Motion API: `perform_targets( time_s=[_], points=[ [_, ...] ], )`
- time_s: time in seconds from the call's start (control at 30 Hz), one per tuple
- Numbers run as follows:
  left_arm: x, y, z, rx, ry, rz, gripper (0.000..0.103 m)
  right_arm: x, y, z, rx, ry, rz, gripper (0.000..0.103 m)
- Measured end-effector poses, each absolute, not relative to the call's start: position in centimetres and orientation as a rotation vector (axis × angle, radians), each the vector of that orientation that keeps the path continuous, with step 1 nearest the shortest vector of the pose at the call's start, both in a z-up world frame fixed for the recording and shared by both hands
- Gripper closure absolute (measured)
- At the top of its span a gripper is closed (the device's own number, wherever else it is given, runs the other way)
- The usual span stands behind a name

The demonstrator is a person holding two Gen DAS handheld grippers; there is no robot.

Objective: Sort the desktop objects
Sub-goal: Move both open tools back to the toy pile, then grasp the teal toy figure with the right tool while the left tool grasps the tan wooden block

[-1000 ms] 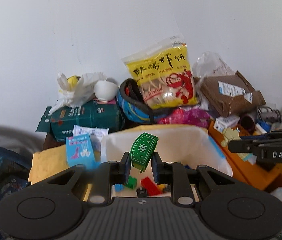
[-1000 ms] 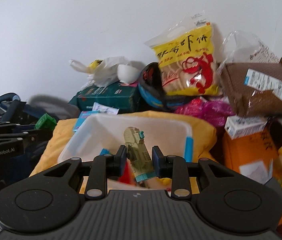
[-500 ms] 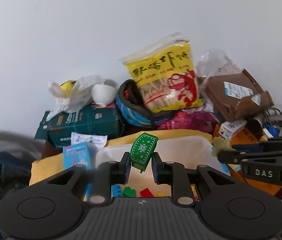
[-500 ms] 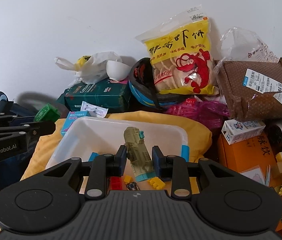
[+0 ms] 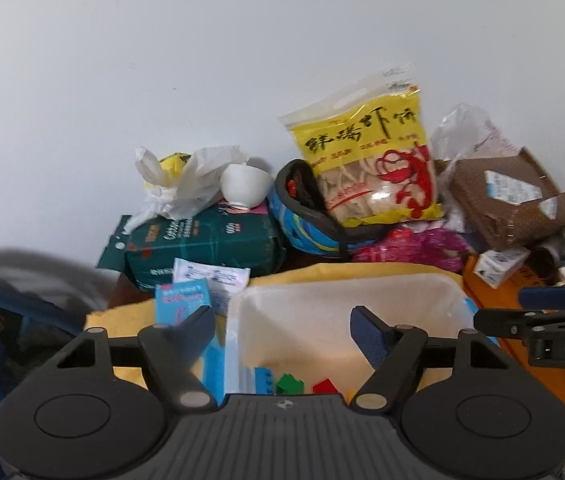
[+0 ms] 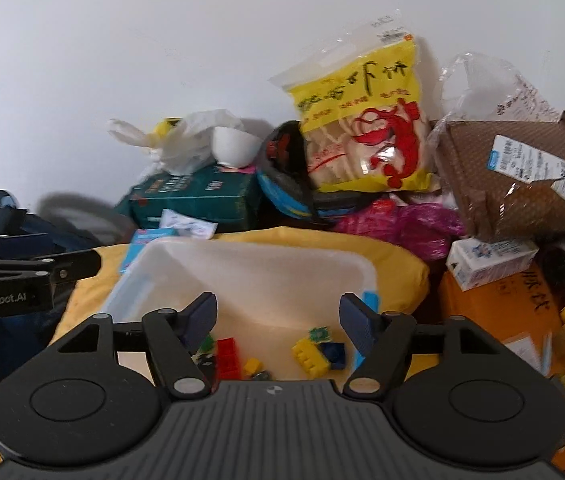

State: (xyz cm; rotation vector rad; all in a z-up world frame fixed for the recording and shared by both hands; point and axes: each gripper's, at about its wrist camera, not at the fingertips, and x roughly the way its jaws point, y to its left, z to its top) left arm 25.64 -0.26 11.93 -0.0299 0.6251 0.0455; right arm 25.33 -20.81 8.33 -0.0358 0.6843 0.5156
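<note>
We hold the right gripper (image 6: 278, 318) over the translucent white plastic bin (image 6: 242, 276), its jaws spread wide with nothing between them. On the bin floor lie small toy bricks: a red one (image 6: 228, 354), a yellow one (image 6: 309, 354), a dark blue one (image 6: 333, 353). The bin rests on a yellow padded envelope (image 6: 394, 264). The left gripper (image 6: 32, 262) reaches in from the left edge. A yellow snack bag printed with a red shrimp (image 6: 362, 120) leans against the white wall (image 6: 162, 40).

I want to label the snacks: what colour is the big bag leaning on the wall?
The snack bag is yellow and clear with a red shrimp drawing, seen best in the right wrist view.
</note>
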Motion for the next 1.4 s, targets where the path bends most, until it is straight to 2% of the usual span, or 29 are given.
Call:
perform_targets(
  time_s=[0.17,0.2,0.23,0.3,0.43,0.63,0.9,1.07,1.4],
  points=[
    [18.8,0.4,7.3,-0.013,0.627,0.003,0.025,19.4,-21.6,3.3,-0.153,0.697,0.585,0.035],
    [17.4,0.5,6.0,-0.016,0.650,-0.001,0.025,18.3,-21.6,1.8,-0.172,0.726,0.598,0.038],
    [15.9,0.4,4.6,-0.016,0.675,-0.005,0.026,17.3,-21.6,0.2,-0.185,0.760,0.607,0.047],
    [12.8,-0.1,1.9,-0.013,0.712,-0.003,0.026,15.9,-21.6,-2.8,-0.199,0.834,0.608,0.052],
    [9.1,-2.1,-2.2,-0.003,0.807,-0.047,0.028,14.8,-21.3,-6.0,-0.200,0.918,0.590,0.052],
    [8.7,-4.3,-4.3,0.013,0.832,-0.094,0.028,15.0,-19.5,-7.1,-0.211,0.942,0.608,0.052],
    [9.7,-5.5,-6.5,0.010,0.885,-0.123,0.043,15.7,-17.7,-9.0,-0.253,0.971,0.601,0.053],
    [10.3,-5.1,-7.7,-0.033,0.930,-0.135,0.070,16.1,-17.6,-9.4,-0.263,0.991,0.613,0.073],
    [8.8,-2.1,-5.3,-0.076,0.877,-0.109,0.070,15.2,-22.3,-6.2,-0.110,0.938,0.631,0.073]
  ],
)
